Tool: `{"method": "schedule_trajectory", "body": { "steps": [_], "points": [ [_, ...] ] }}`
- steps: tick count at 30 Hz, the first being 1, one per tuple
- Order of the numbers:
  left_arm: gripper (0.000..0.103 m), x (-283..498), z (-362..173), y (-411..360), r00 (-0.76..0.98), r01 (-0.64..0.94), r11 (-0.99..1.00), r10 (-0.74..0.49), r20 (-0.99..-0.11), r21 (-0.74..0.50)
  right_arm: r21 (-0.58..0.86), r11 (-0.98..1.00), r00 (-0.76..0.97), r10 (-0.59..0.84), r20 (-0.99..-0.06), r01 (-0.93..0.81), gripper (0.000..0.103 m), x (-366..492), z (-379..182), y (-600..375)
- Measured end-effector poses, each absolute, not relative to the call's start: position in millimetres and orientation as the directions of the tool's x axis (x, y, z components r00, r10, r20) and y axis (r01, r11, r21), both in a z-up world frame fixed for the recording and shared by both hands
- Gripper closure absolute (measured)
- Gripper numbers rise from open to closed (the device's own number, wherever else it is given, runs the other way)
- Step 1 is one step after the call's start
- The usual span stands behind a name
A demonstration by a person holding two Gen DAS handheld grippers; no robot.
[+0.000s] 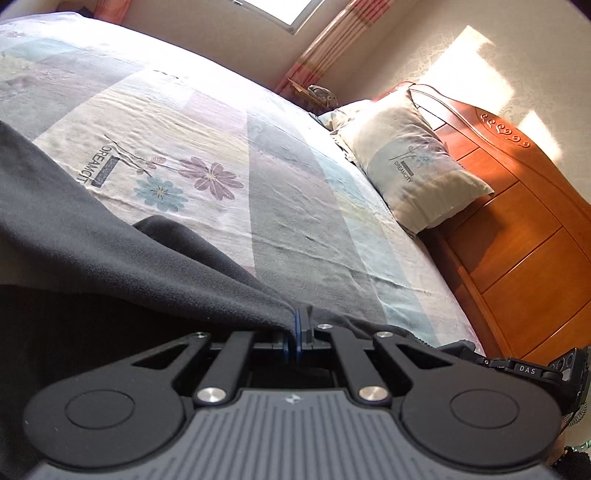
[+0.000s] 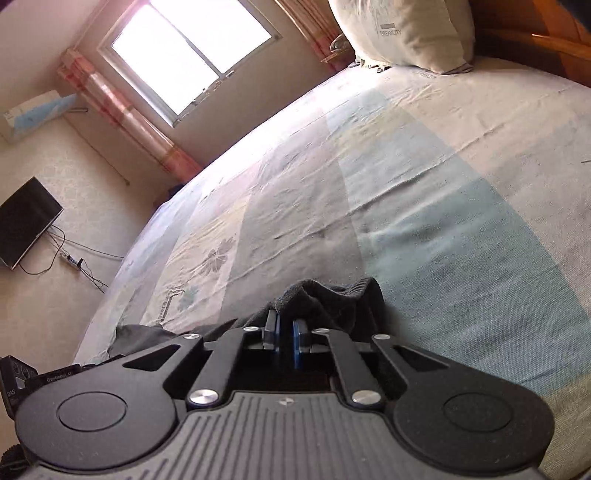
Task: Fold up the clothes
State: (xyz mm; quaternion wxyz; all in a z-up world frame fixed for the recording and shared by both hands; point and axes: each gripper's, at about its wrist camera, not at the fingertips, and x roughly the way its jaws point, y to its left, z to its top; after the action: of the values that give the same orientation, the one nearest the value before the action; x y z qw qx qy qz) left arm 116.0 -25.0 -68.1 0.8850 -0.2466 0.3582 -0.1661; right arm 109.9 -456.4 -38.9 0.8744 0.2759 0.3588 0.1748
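Observation:
A dark grey fleece garment (image 1: 92,236) lies on the patterned bed sheet (image 1: 207,122) and fills the left of the left wrist view. My left gripper (image 1: 298,317) is shut on an edge of this garment, pulling it taut. In the right wrist view my right gripper (image 2: 284,325) is shut on a bunched fold of the same dark garment (image 2: 325,295), low over the sheet (image 2: 424,184). The rest of the garment is hidden behind the gripper bodies.
A pillow (image 1: 410,162) leans on the wooden headboard (image 1: 517,221) at the right; it also shows in the right wrist view (image 2: 406,33). A window (image 2: 188,55), curtains (image 2: 122,110) and a wall television (image 2: 26,221) lie beyond the bed's far side.

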Motion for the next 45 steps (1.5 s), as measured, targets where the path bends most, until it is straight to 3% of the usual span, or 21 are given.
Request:
{"method": "schedule_trajectory", "body": {
  "steps": [6, 14, 19, 27, 29, 31, 38, 45],
  "points": [
    [0.101, 112, -116, -35, 0.567, 0.044, 0.830, -0.479, -0.670, -0.556, 0.610, 0.792, 0.589, 0.478, -0.651, 0.031, 0.095, 97, -93, -469],
    [0.101, 102, -104, -40, 0.579, 0.107, 0.817, -0.515, -0.633, -0.566, 0.621, 0.783, 0.621, 0.478, -0.621, 0.018, 0.096, 89, -77, -481],
    [0.101, 99, -128, -40, 0.515, 0.060, 0.821, -0.513, -0.687, -0.568, 0.590, 0.804, 0.549, 0.458, -0.699, 0.080, 0.096, 87, -103, -479],
    [0.101, 94, -112, -40, 0.549, 0.114, 0.813, -0.531, -0.646, -0.571, 0.590, 0.805, 0.596, 0.446, -0.667, 0.058, 0.096, 94, -88, -478],
    [0.101, 96, -122, -41, 0.522, 0.097, 0.819, -0.526, -0.671, -0.566, 0.583, 0.808, 0.576, 0.439, -0.690, 0.081, 0.095, 99, -93, -478],
    [0.101, 97, -134, -42, 0.489, 0.063, 0.824, -0.518, -0.702, -0.564, 0.568, 0.818, 0.554, 0.432, -0.712, 0.091, 0.093, 98, -96, -477],
    [0.100, 100, -132, -34, 0.490, 0.067, 0.801, -0.546, -0.679, -0.595, 0.492, 0.867, 0.631, 0.341, -0.697, 0.076, 0.086, 89, -67, -485],
    [0.100, 99, -134, -35, 0.483, 0.057, 0.795, -0.552, -0.680, -0.604, 0.404, 0.907, 0.669, 0.375, -0.642, -0.121, 0.089, 132, -43, -432]
  ]
}}
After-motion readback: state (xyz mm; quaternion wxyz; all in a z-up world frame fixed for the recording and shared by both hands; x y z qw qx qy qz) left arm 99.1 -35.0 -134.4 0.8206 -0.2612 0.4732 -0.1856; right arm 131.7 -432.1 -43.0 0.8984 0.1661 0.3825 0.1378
